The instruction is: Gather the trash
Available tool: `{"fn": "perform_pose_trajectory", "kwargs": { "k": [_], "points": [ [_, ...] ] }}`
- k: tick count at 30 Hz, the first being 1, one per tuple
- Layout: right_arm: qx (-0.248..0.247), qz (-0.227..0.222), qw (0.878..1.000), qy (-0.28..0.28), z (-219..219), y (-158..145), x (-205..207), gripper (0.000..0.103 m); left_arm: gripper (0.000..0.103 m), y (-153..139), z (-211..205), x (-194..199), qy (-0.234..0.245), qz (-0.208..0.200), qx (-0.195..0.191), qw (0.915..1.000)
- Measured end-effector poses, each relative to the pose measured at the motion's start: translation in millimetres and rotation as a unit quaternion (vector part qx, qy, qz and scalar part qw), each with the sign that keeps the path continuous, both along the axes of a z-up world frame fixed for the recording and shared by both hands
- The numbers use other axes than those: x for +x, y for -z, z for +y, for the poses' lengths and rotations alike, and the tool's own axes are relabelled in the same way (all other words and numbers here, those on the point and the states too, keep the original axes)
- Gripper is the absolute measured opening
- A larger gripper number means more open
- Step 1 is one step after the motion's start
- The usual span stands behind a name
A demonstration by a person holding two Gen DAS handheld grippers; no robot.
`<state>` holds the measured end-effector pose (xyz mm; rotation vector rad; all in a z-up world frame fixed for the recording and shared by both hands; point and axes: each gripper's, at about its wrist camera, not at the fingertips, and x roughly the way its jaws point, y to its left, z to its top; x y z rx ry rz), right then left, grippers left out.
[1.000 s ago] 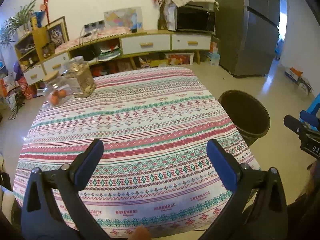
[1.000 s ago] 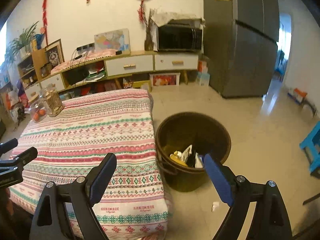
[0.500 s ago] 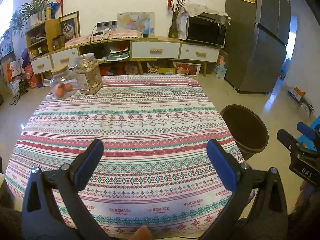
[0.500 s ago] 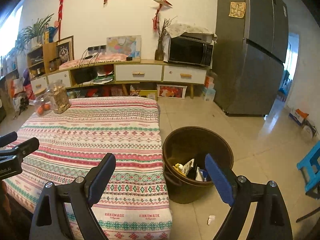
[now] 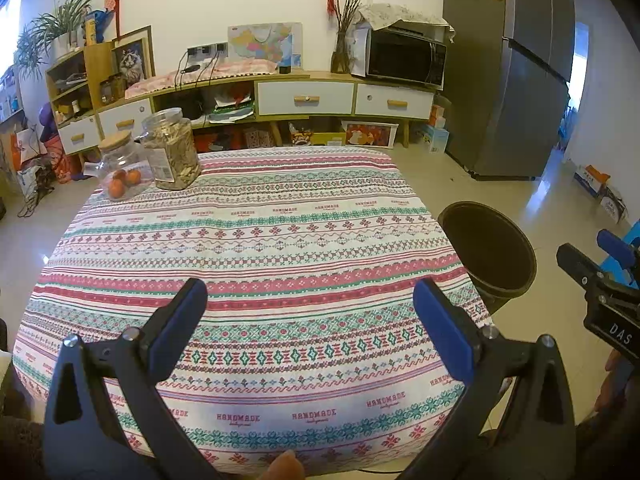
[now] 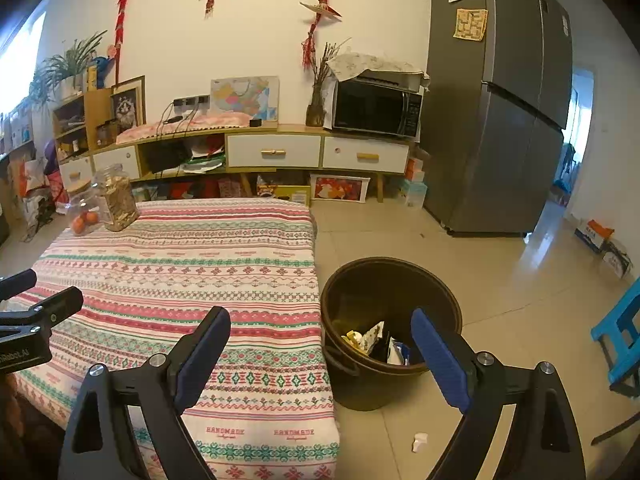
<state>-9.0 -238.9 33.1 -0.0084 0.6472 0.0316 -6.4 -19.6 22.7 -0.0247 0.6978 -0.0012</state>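
A dark round trash bin [image 6: 390, 328] stands on the floor just right of the table, with several wrappers [image 6: 378, 344] lying inside; the left wrist view catches the bin [image 5: 490, 248] too. My right gripper [image 6: 320, 354] is open and holds nothing, hovering above the table's right edge and the bin. Over the near part of the patterned tablecloth [image 5: 248, 248] my left gripper [image 5: 310, 330] is open, nothing between its fingers. A small white scrap [image 6: 419, 441] lies on the floor in front of the bin.
Two glass jars [image 5: 172, 148] stand at the table's far left corner, one [image 5: 120, 170] with orange fruit. A low sideboard [image 5: 304, 98] with a microwave [image 5: 404, 58] lines the back wall, a grey fridge [image 6: 496, 120] beside it. A blue stool [image 6: 620, 340] sits at far right.
Both cameras have tilted upward and drawn back a little, so more wall and less table front show. Both grippers have stayed open.
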Motion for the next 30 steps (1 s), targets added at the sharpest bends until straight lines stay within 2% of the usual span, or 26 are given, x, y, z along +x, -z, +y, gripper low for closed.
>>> {"fn": "perform_pose_trajectory", "kwargs": {
  "k": [30],
  "points": [
    [0.005, 0.002, 1.0, 0.012, -2.5, 1.6, 1.4, 0.096, 0.102, 2.5, -2.5, -0.3, -0.004, 0.003, 0.001, 1.0]
  ]
}}
